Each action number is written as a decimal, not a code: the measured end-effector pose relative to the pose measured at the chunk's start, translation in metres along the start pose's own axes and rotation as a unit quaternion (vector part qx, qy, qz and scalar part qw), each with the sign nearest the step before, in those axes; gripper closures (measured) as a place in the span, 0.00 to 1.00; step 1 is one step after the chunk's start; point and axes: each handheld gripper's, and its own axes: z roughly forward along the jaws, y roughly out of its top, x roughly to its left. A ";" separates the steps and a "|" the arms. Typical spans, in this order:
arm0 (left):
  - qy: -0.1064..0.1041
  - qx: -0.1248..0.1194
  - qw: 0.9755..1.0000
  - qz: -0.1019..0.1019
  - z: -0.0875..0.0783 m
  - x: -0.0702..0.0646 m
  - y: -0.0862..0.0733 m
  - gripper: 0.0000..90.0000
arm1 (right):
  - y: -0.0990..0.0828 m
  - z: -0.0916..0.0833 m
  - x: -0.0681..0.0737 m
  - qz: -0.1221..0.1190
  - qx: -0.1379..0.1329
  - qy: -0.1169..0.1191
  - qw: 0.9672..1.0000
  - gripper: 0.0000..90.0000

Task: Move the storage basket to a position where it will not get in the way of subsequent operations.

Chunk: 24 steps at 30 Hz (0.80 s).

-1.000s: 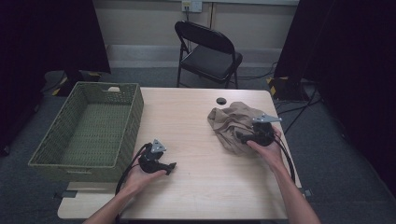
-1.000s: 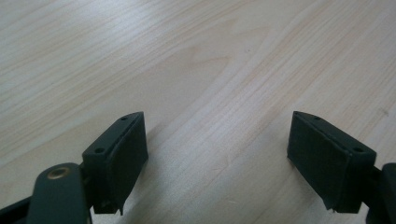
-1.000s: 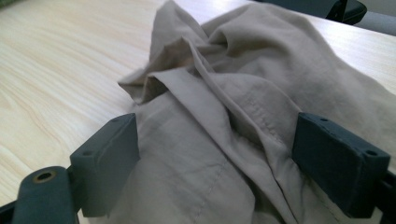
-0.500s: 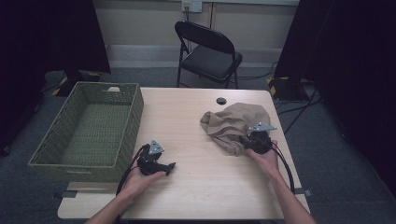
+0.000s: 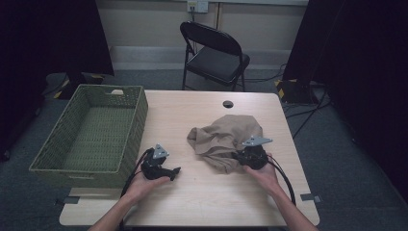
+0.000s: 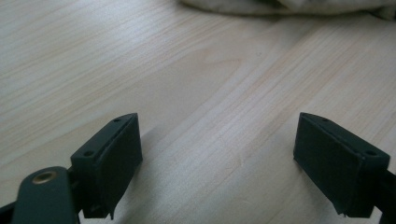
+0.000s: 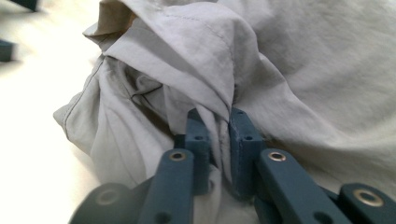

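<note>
Right tongs [image 7: 218, 128] have just been closing and now pinch one thin fold of the tan shirt [image 5: 226, 139] bunched on the bench [image 5: 192, 115], left tongs [image 6: 219, 158] gaping empty, so honestly that fold could slip free if yanked toward the wicker basket [image 5: 48, 159].

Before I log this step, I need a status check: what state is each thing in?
Cloth: crumpled in a heap on the table, one fold pinched.
Right gripper: jaws have just been closing, now shut on a fold of the cloth.
Left gripper: open, nothing between its jaws, above bare table.
Basket: upright, empty.
Chair: unfolded, seat empty.
</note>
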 end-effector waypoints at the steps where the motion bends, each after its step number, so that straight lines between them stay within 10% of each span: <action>1: 0.001 0.000 1.000 0.002 0.000 0.000 0.000 0.16 | 0.000 -0.001 0.005 0.000 -0.001 0.007 1.000 0.88; 13: 0.001 0.017 1.000 -0.003 -0.006 0.003 0.000 0.20 | -0.007 -0.022 0.042 -0.035 0.003 0.064 0.997 0.76; 24: 0.001 0.020 1.000 0.006 -0.011 0.005 0.010 0.32 | 0.012 -0.044 0.007 0.016 -0.067 0.026 0.997 0.41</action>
